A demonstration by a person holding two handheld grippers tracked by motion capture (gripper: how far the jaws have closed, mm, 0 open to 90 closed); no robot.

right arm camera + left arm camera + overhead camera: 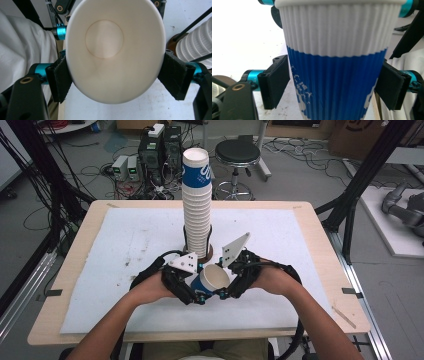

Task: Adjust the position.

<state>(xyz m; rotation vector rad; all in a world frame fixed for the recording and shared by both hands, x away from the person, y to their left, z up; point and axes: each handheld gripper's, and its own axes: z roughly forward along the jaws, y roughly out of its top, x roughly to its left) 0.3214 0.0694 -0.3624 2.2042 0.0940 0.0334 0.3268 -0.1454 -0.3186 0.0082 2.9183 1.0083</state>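
Paper cup, ribbed, white above and blue below (210, 281), held tilted between both grippers just above the near middle of the table, open mouth turned up and toward the right hand.

Table, pale wood with a white foam sheet on top (125, 245), spread wide under everything, specked with a few dark marks.

Stack of matching ribbed white-and-blue paper cups (196, 202), tall and upright on a round brown base, just behind the held cup and apart from it; edge of the stack visible at the right in the right gripper view (193, 43).

Left gripper (199, 295), black with teal fittings and a grey three-cornered plate, pinching the cup's blue lower body from both sides; black pads (277, 81) pressed against the ribbed wall in the left gripper view (337, 70).

Right gripper (223, 292), same build, clamped across the cup near its rim; pads (60, 81) tight on either side of the mouth, squeezed slightly oval, with the pale inside and round bottom of the cup (112, 50) facing that camera.
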